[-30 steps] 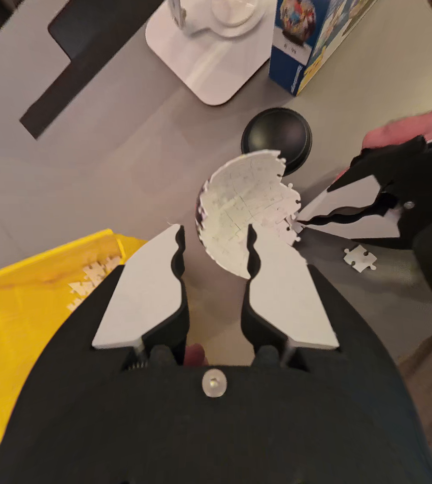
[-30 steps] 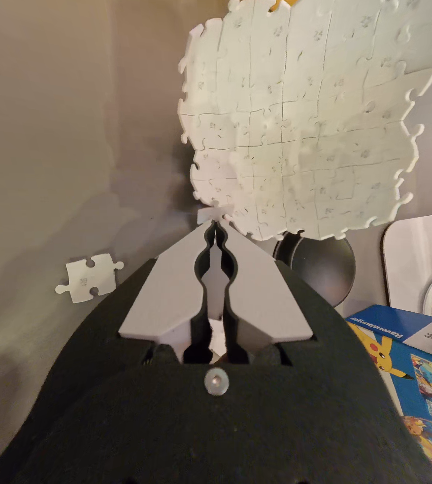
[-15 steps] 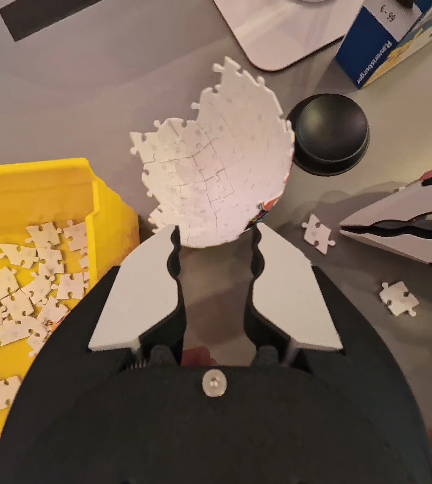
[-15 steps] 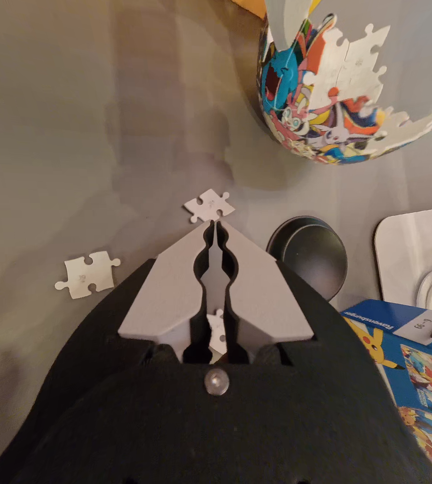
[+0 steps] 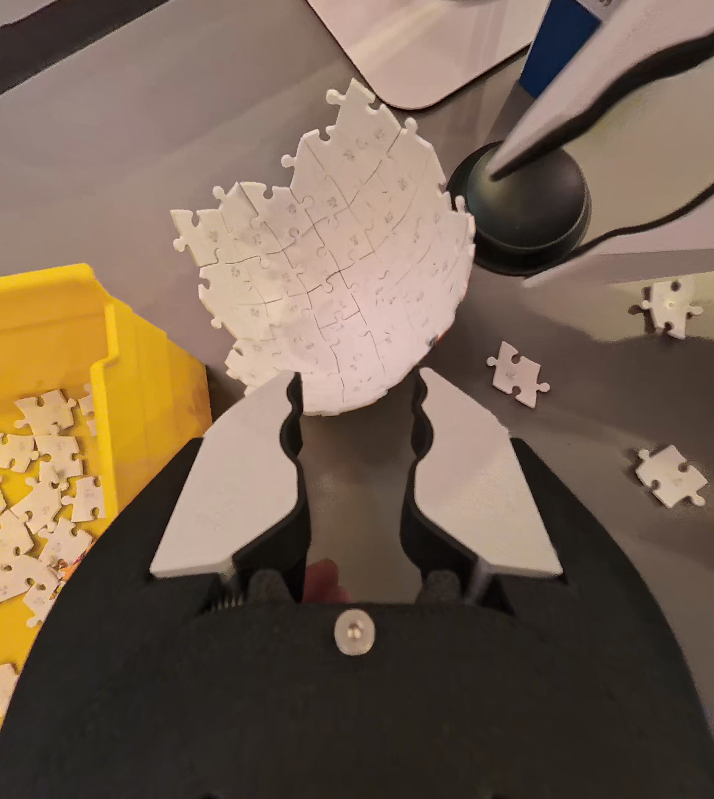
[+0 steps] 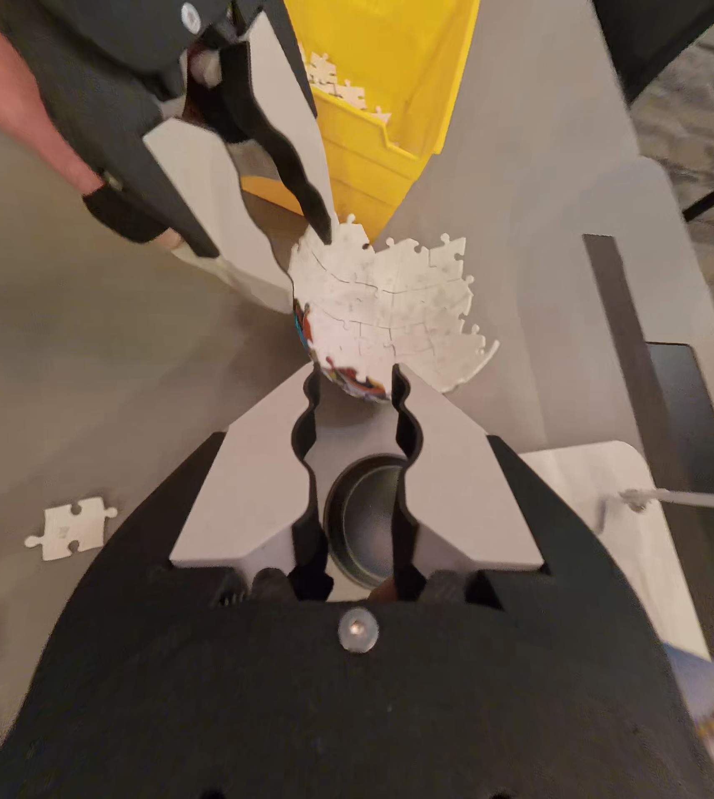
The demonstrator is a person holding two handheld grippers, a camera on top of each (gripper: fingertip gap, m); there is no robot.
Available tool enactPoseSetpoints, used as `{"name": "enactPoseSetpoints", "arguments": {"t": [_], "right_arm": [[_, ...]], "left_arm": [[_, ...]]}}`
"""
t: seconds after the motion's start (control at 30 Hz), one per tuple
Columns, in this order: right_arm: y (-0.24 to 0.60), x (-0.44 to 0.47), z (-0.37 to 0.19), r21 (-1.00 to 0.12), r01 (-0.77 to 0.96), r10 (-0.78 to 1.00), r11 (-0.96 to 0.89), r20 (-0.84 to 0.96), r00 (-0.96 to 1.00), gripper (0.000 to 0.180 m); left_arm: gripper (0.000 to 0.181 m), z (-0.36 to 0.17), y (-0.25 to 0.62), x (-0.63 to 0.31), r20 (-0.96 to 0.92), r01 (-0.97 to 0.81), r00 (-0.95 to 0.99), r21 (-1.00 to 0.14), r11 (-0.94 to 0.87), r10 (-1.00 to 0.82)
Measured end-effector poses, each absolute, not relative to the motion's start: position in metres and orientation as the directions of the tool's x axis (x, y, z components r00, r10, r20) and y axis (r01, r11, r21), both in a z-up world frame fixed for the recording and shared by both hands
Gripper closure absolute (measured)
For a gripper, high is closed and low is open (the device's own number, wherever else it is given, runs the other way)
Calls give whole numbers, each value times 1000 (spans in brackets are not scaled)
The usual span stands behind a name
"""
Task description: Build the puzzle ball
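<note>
Left gripper (image 5: 355, 389) fingers spread, straddling near rim of white half-built puzzle-ball shell (image 5: 333, 276); right gripper (image 6: 353, 372) fingers also spread, closing on opposite rim; hollow facing up.

surface: grey table (image 5: 87, 181) | beyond edge: dark patterned floor (image 6: 692, 108) | light: warm, dim

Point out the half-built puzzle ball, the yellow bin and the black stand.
puzzle ball (image 5: 337, 276), left wrist view, on its white inner surface.
yellow bin (image 5: 147, 389), left wrist view, on its near side wall.
black stand (image 5: 532, 216), left wrist view, on its domed top.
</note>
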State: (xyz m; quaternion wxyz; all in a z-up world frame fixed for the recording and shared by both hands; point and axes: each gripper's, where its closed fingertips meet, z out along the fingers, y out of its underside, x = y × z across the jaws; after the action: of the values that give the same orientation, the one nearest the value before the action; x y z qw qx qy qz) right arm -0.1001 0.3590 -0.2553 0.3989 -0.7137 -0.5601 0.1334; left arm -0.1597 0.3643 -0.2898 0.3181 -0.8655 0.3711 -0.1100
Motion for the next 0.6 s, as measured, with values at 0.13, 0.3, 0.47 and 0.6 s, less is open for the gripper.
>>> {"name": "enactPoseSetpoints", "arguments": {"t": [0.13, 0.3, 0.47, 0.6], "right_arm": [[362, -112, -263, -739, 666, 942, -101, 144, 303, 154], [360, -107, -283, -728, 663, 950, -174, 54, 308, 161], [353, -102, -297, -721, 668, 953, -183, 37, 301, 163], [348, -97, -305, -720, 667, 956, -191, 18, 292, 166]], "left_arm": [[133, -292, 363, -162, -59, -586, 688, -632, -506, -723], [133, -286, 357, -165, -10, -569, 672, -647, -508, -741], [134, -257, 359, -164, 73, -495, 663, -705, -509, -745], [133, -246, 379, -161, -2, -503, 697, -715, -486, -717]]}}
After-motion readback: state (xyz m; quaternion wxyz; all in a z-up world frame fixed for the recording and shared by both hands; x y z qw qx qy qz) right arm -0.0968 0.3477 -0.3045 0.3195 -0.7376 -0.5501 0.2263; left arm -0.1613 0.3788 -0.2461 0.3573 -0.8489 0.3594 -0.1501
